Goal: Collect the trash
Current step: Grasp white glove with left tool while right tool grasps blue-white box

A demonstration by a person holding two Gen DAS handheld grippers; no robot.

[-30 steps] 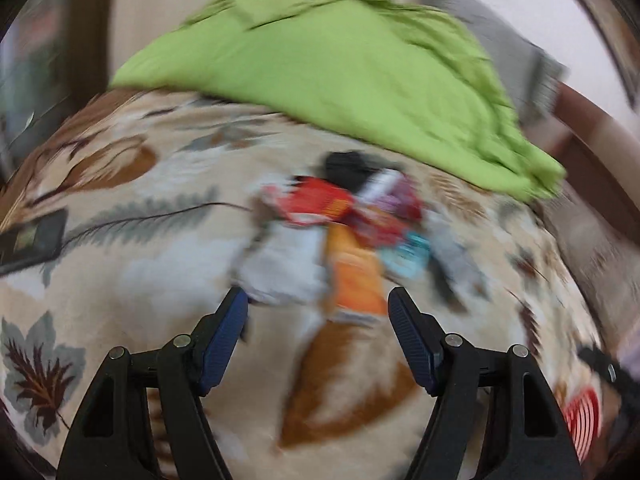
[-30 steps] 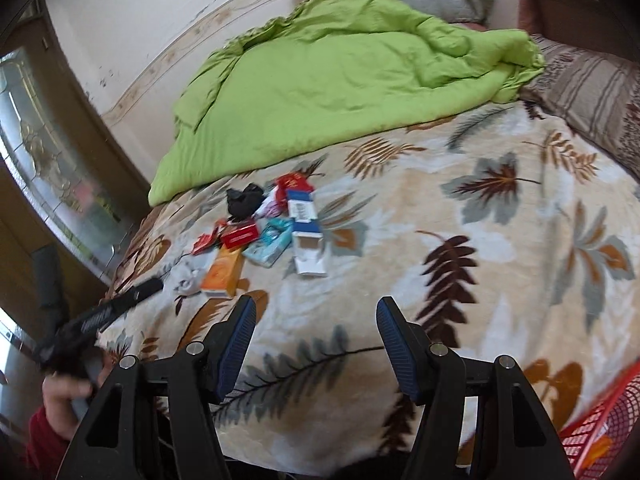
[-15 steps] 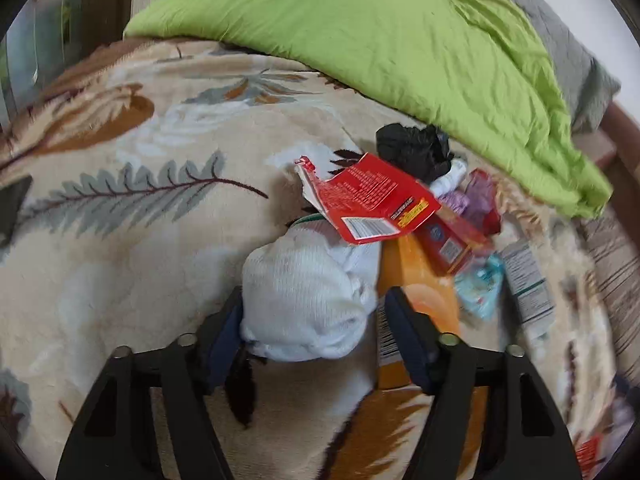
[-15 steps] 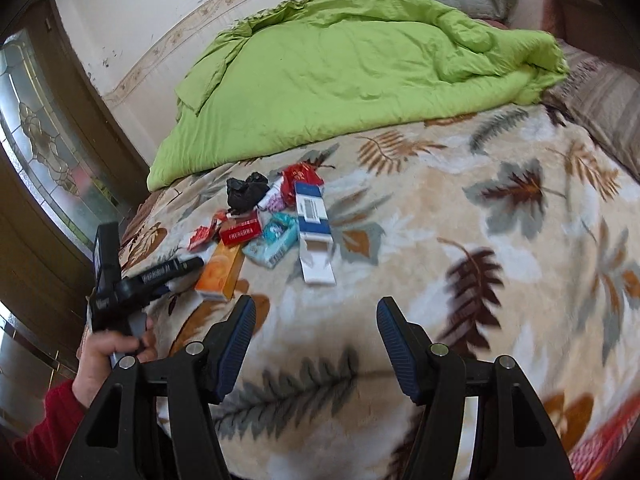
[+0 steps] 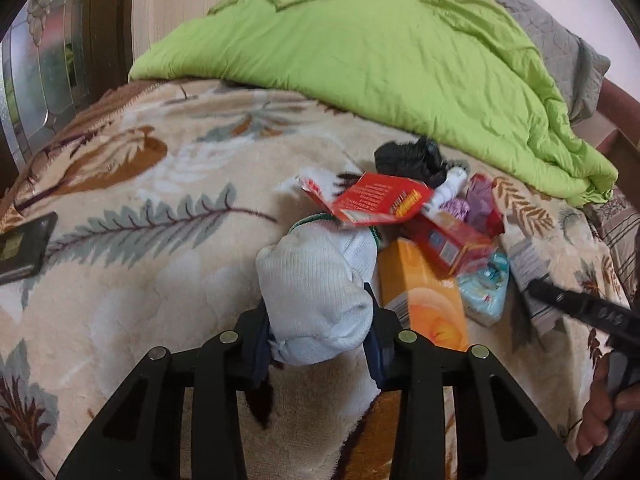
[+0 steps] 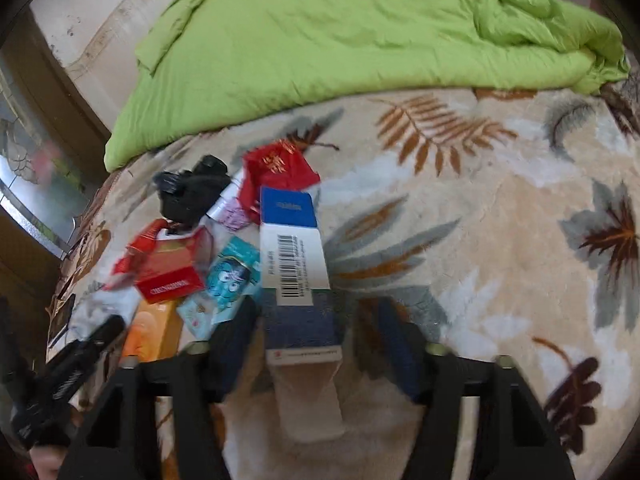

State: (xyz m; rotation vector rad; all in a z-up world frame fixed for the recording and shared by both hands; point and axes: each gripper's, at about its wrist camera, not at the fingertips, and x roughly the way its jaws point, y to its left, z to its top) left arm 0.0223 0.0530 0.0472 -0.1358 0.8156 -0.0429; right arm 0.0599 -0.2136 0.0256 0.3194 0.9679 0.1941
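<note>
A pile of trash lies on the leaf-patterned blanket [image 5: 140,280]. My left gripper [image 5: 318,344] is shut on a white sock [image 5: 316,296] at the pile's near edge. Beside it lie an orange box [image 5: 424,300], a red box [image 5: 448,240], a torn red carton [image 5: 376,200] and a black sock [image 5: 412,158]. My right gripper [image 6: 316,336] is open around the near end of a long blue-and-white box [image 6: 294,256]. A teal packet [image 6: 228,276] and red box [image 6: 172,268] lie to its left.
A green duvet [image 5: 380,48] covers the far part of the bed, also in the right wrist view [image 6: 340,32]. A dark phone [image 5: 20,248] lies at the left on the blanket. A glass door [image 5: 44,52] stands at the far left.
My left gripper has closed on the white sock. My right gripper has moved forward to the pile and now straddles the blue-and-white box.
</note>
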